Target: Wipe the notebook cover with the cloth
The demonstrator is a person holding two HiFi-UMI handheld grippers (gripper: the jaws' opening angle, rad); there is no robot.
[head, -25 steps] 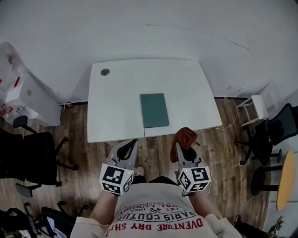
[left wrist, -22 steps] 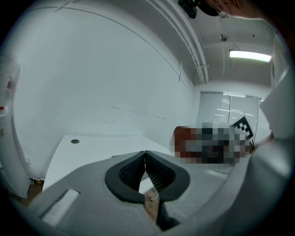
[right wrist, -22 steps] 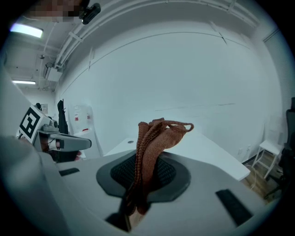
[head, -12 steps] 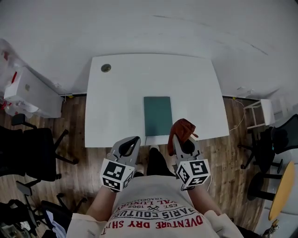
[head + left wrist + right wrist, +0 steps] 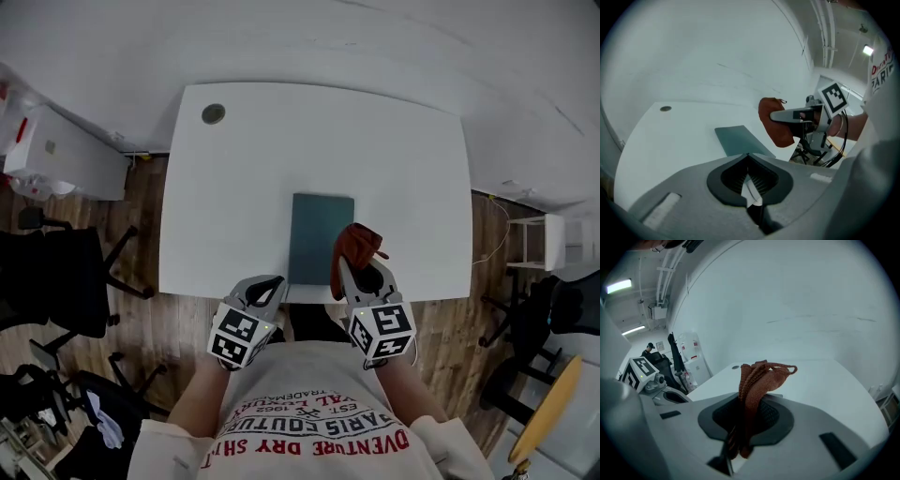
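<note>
Notebook (image 5: 322, 239) lies flat on the white table (image 5: 234, 187) close to its near edge, long axis running near to far. Right gripper (image 5: 360, 270) pinches the rust cloth (image 5: 356, 246), bunched over the cover's right near corner (contact not resolvable). The cover lies just left and far of that claw. Left gripper (image 5: 266, 285) is pressed together on nothing, off the near edge. Right is nearer, so the stroke likely goes left and far.

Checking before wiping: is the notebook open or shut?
Shut: the notebook lies flat on the table, only its plain green cover showing.
</note>
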